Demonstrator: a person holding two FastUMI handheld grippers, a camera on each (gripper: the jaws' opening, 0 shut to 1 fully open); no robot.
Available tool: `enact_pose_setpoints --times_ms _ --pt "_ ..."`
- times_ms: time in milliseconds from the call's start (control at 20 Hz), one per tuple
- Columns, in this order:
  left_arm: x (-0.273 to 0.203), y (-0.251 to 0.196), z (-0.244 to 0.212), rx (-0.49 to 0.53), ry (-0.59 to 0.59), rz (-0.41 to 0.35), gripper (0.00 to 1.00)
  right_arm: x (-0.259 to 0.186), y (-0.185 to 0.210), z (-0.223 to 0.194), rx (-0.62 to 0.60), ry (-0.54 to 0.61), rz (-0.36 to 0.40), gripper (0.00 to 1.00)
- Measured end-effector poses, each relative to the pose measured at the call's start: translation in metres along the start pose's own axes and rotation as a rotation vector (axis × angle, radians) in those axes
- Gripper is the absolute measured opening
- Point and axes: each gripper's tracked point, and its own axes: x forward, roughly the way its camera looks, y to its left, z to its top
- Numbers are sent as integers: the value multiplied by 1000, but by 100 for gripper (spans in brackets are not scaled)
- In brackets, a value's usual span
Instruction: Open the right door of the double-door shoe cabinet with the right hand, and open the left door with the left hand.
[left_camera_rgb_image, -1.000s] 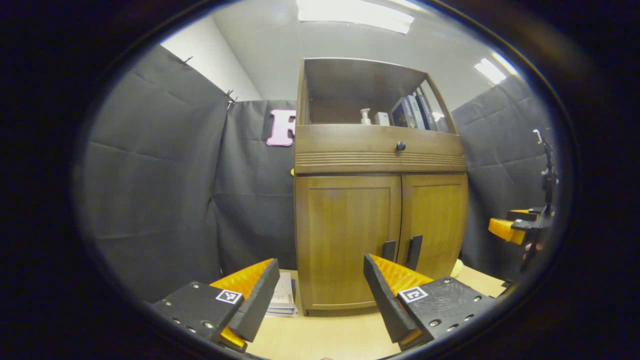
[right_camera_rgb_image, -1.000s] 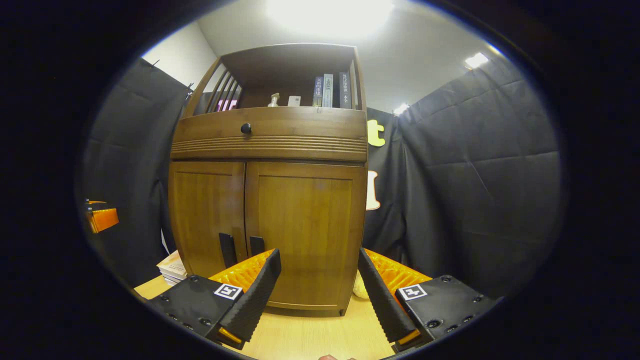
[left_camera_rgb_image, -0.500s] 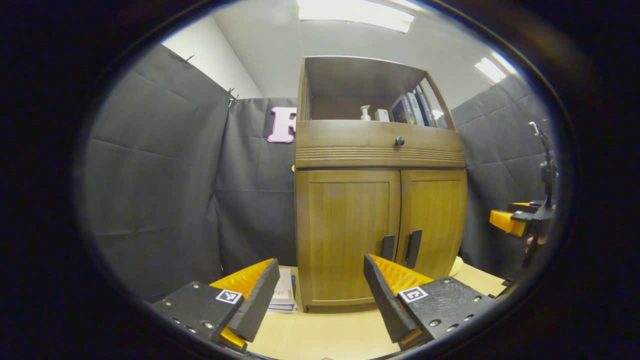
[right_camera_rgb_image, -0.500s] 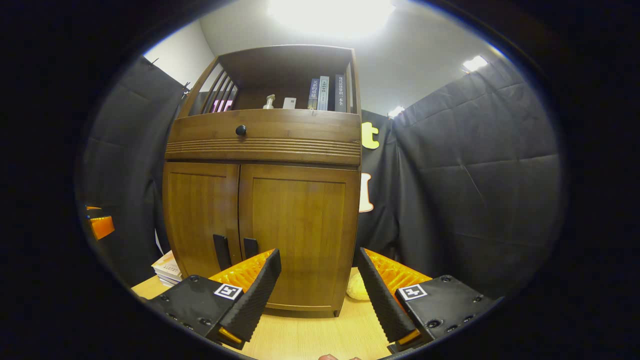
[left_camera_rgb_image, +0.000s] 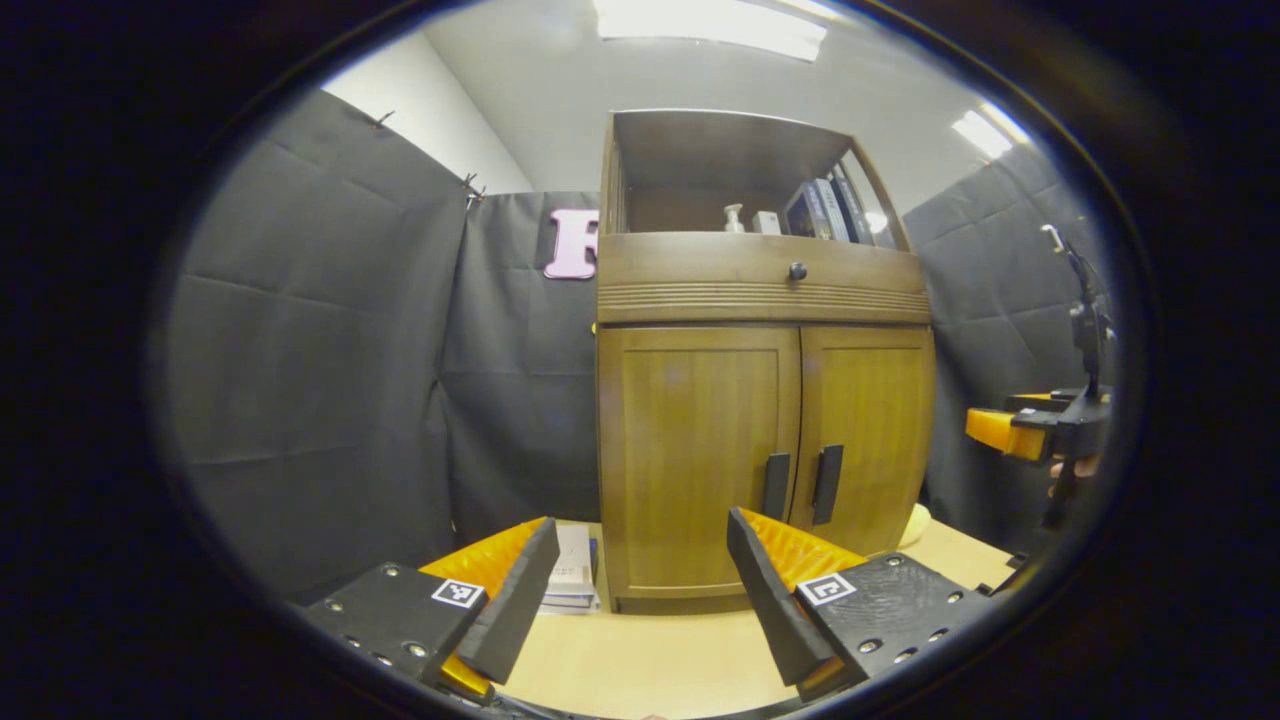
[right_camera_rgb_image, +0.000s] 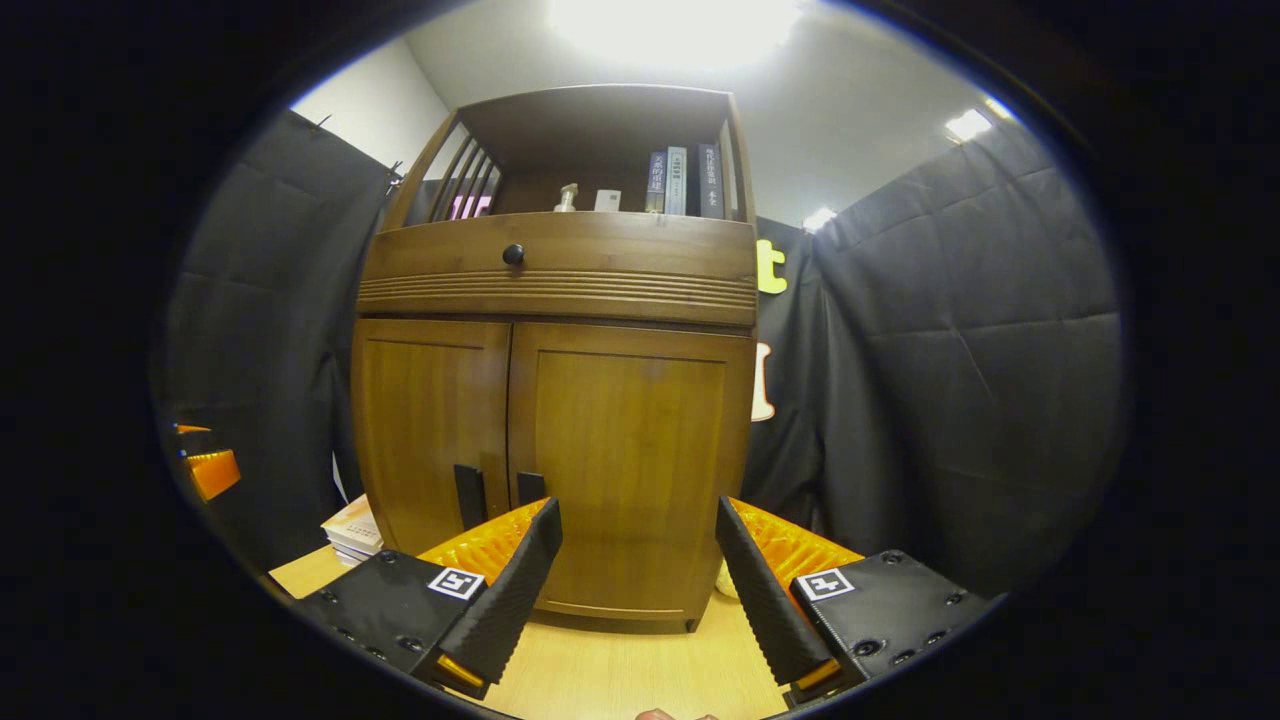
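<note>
Books (right_camera_rgb_image: 352, 527) sit half-hidden behind closed cabinet (right_camera_rgb_image: 560, 400); both tongs (left_camera_rgb_image: 640, 590) (right_camera_rgb_image: 635, 585) gape empty.

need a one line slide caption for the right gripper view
Open right gripper faces the wooden shoe cabinet, both doors shut, black handles untouched, books on its top shelf.

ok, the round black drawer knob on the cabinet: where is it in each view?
Left gripper view: the drawer knob sits right of centre in the upper half, above the seam between the two doors.
Right gripper view: the drawer knob sits left of centre in the upper half, again above the door seam.
Shared landmark: the pair of black door handles directly below it, low on the doors.
</note>
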Motion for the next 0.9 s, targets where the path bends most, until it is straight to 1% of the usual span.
enact_pose_setpoints --times_ms 100,350,550,750,900 --pt "-8 2 -7 -14 8 21 98 6 10 1 -3 -2 35 97" --pt "-44 26 -12 -19 -11 136 98 33 45 7 -13 -11 118 97" --pt "-63 43 -21 -27 13 208 98 65 69 5 2 4 181 97" --pt "-69 49 -27 32 43 267 98 103 82 4 -37 -6 189 97" --pt "-65 43 -39 -5 70 267 99 128 97 -4 -30 17 206 97"
